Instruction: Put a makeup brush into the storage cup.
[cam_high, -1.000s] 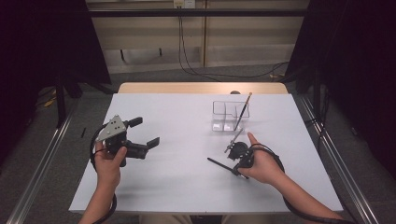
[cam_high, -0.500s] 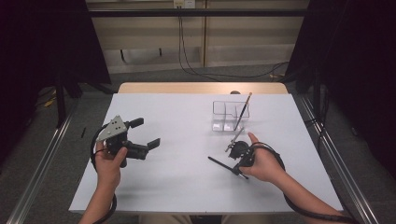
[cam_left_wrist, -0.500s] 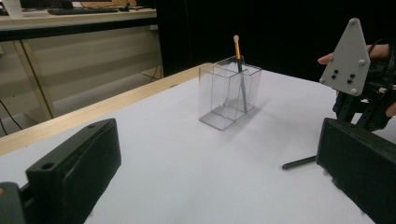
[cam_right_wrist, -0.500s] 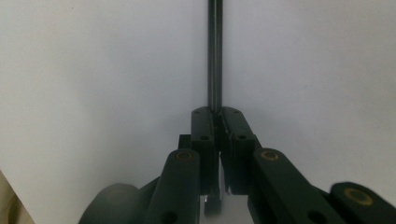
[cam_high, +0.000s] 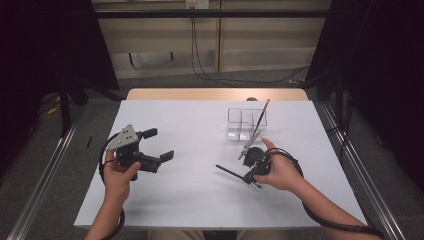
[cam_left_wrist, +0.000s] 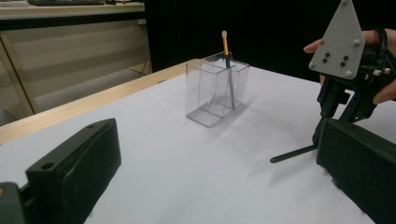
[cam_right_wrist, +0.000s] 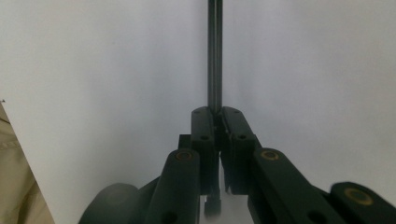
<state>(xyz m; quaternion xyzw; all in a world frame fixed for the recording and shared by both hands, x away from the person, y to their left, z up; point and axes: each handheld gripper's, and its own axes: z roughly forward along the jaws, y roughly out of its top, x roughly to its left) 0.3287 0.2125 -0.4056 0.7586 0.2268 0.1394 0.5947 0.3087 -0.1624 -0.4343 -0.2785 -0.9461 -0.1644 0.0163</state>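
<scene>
1. Black pen (cam_high: 231, 172) is clamped in my right gripper (cam_high: 253, 166). The right gripper view shows its fingers (cam_right_wrist: 204, 133) pressed together on the shaft (cam_right_wrist: 215, 56), which runs straight out ahead. In the high view the free end sticks out to the left, low over the white surface (cam_high: 190, 200), near the front-centre.
2. Clear box (cam_high: 246, 122) w/ dividers sits just beyond my right hand (cam_high: 282, 172), toward the back. One pencil (cam_high: 257, 127) is already in it, leaning, tip end up above the rim; left gripper view shows it orange-topped (cam_left_wrist: 226, 51).
3. Step in hand, as I read it: carry the pen to the box & drop it in. To do it well: lift first, swing the long end upright, line up over an open compartment, lower before letting go. Watch the leaning pencil; a knock could tip the light box.
4. Left gripper (cam_high: 160, 145) is idle at the left, fingers (cam_left_wrist: 74, 168) wide apart, nothing btwn them.
5. Surface is a white sheet on a wooden top. Room is dim: dark curtains at the sides, cables on the floor behind, metal rails alongside.
</scene>
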